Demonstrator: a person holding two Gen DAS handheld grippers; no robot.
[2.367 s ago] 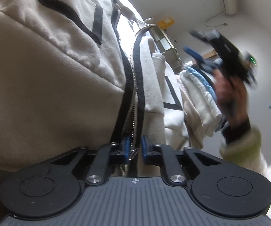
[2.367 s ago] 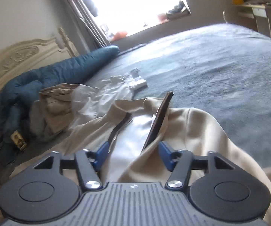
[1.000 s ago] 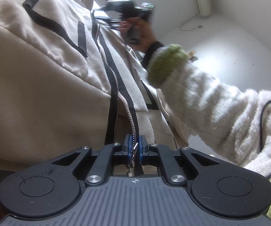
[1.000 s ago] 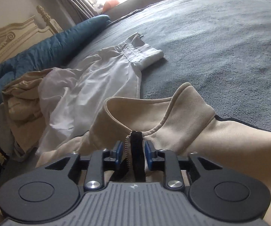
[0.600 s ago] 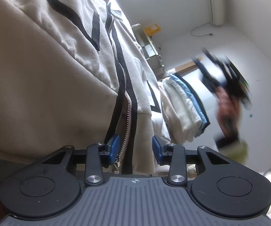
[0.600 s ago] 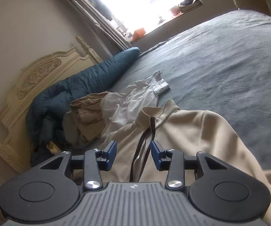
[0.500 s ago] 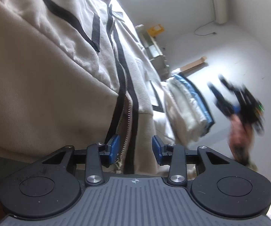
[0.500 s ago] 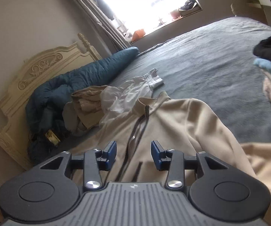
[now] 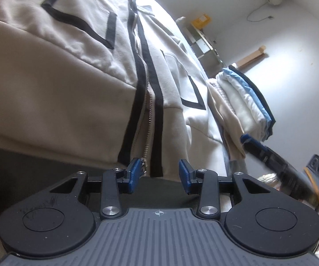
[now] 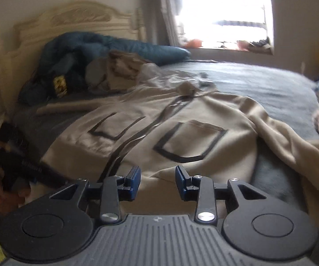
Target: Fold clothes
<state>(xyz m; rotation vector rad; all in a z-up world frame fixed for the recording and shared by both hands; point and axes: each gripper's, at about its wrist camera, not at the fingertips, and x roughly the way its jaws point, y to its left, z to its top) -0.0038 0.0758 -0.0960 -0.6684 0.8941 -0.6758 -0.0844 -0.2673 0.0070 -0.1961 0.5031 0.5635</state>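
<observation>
Both tongs have let go: left tongs [image 9: 160, 174] stand apart at the hem's zip, right tongs [image 10: 157, 182] closing on nothing, jacket [image 10: 181, 122] spread flat on bed [image 10: 270, 82], ready for folding.

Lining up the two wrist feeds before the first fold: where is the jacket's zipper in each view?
Left wrist: the zipper runs from the top centre down to the left gripper, ending by its left pad.
Right wrist: the zipper runs diagonally from the collar at centre down to lower left, ending left of the right gripper.
Shared landmark: the black-edged pocket right of the zipper.
</observation>
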